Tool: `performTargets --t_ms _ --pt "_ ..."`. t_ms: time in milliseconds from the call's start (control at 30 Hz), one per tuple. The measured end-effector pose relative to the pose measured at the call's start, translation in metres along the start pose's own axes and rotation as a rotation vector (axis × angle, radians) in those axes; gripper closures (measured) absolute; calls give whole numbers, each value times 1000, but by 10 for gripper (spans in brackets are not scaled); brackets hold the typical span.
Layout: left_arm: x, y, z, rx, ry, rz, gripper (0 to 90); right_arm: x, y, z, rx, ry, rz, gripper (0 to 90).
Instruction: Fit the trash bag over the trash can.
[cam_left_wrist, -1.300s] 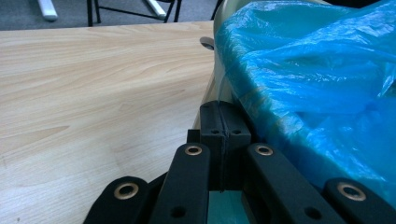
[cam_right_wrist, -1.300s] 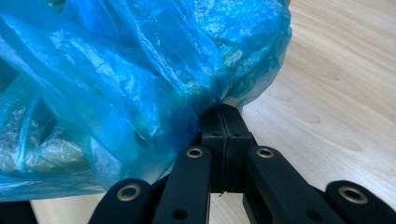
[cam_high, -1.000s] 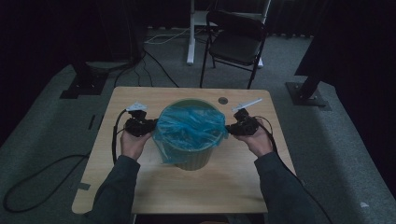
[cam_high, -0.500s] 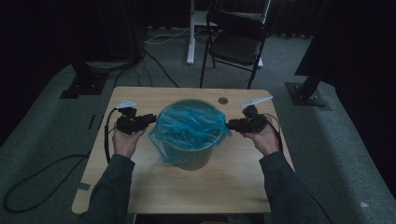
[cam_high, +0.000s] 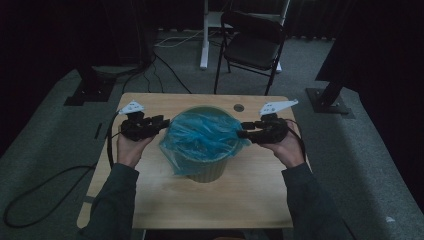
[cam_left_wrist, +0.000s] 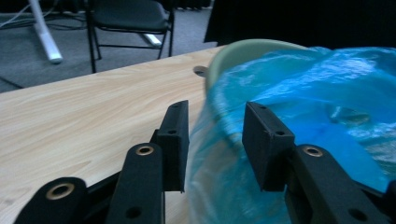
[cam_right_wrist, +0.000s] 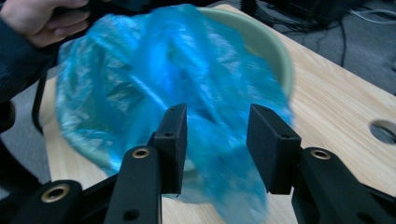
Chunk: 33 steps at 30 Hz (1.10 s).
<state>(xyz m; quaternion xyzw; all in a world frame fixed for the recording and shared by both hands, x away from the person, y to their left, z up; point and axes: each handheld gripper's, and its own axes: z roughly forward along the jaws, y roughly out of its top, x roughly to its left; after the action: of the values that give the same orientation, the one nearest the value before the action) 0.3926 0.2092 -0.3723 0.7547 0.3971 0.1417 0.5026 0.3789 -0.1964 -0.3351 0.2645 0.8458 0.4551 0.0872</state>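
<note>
Dark grey-green sleeves (cam_high: 112, 200) cover both forearms. Each black claw (cam_left_wrist: 215, 140) has brass-ringed holes, a grey three-cornered plate and a black cable.

No legible text, label, brand, number or sign appears in any view. The blue bag (cam_high: 202, 137), the green bin (cam_high: 207, 170) at centre frame and the wooden table (cam_high: 165, 200) carry no readable markings; the grey plates on the grippers are likewise blank.

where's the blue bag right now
In the high view the blue bag lines the green bin at the table's middle, between the left tool and right tool.
</note>
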Motion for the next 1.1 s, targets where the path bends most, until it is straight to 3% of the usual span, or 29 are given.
performTargets --t_ms 167,267,467,600,833,1100 --pt "-8 6 6 12 -17 51 566 9 4 8 17 44 -58 580" --pt "-9 9 10 16 -26 54 540 12 6 13 36 54 -79 610" --pt "-11 16 17 36 -27 81 528 10 9 22 79 25 -104 809" --pt "-16 19 22 57 -33 104 527 2 13 24 71 -16 -83 874" --pt "-21 26 32 79 -28 137 521 -18 18 24 44 -81 -20 896" --pt "-20 32 43 118 10 133 721 -35 20 33 44 -124 36 896"
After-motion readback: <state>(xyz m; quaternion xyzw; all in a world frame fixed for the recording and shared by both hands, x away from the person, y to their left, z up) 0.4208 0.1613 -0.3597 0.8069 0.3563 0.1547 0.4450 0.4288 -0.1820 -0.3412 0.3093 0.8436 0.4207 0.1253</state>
